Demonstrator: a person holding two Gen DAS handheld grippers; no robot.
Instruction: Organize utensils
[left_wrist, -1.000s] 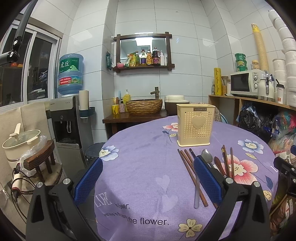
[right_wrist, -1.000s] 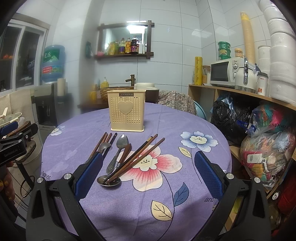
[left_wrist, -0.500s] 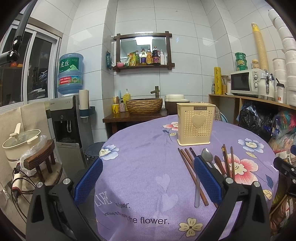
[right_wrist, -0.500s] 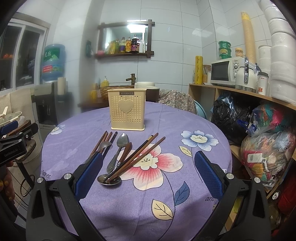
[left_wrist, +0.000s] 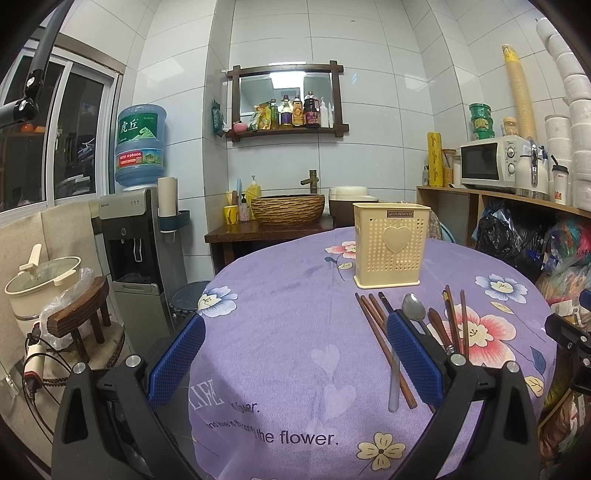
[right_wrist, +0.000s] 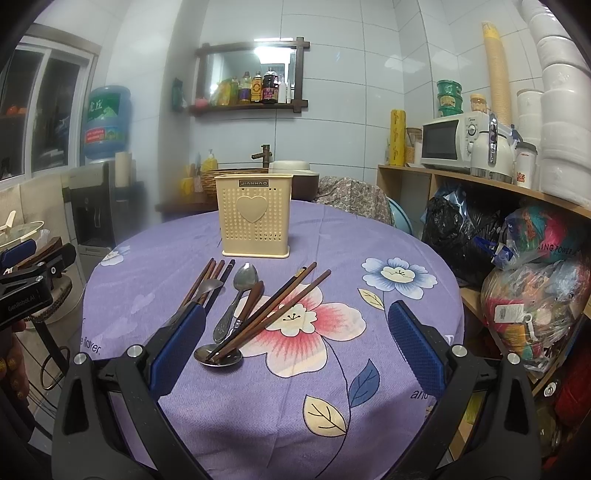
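A cream perforated utensil holder (right_wrist: 254, 216) (left_wrist: 390, 244) stands upright on the round table's purple flowered cloth (right_wrist: 258, 387). In front of it lie loose utensils: several dark wooden chopsticks (right_wrist: 284, 299) (left_wrist: 380, 341), a steel spoon (right_wrist: 236, 295) (left_wrist: 413, 307), and a second spoon (right_wrist: 218, 357) whose bowl sits under the chopstick ends. My right gripper (right_wrist: 291, 345) hangs open above the table's near edge, the utensils just ahead of its left finger. My left gripper (left_wrist: 295, 360) is open too, left of the utensils, with nothing between its fingers.
A shelf unit with a microwave (right_wrist: 452, 139) and plastic bags (right_wrist: 532, 291) runs along the right. A water dispenser (left_wrist: 138, 236), a wooden stool (left_wrist: 79, 317) and a pot (left_wrist: 42, 284) stand left of the table. A basin counter (left_wrist: 288, 210) is behind it.
Both grippers have barely moved; the right view has crept slightly closer to the utensils. Nothing was picked up or released.
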